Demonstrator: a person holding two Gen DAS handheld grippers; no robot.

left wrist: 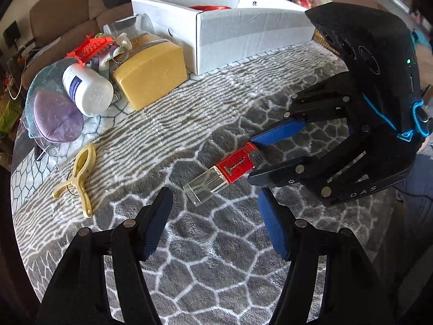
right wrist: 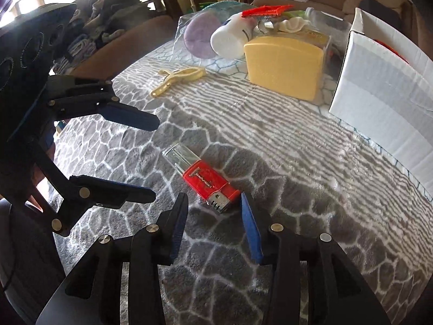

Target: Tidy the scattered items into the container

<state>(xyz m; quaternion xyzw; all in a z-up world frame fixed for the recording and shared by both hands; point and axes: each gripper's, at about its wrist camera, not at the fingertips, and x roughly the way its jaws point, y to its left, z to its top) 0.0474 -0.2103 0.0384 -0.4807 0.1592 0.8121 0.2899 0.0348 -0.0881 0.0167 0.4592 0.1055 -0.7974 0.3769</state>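
One red thing sits in the white box, but the lighter, clip and pile wait beside it; both the left gripper and the right gripper gape, holding nothing.

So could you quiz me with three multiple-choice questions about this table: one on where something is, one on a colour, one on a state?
1. Where does the cream clothes peg lie?
A. inside the white box
B. on the grey patterned cloth, apart from the pile
C. on top of the yellow block

2. What colour is the lighter's body?
A. red with a clear end
B. green
C. all black

3. How does the right claw stand?
A. clamped on the lighter
B. open, with the lighter's metal end between its fingers
C. shut on nothing

Answers: 1 B, the peg lies alone on the cloth. 2 A, red casing with a see-through end. 3 B, gaps show either side of the lighter.
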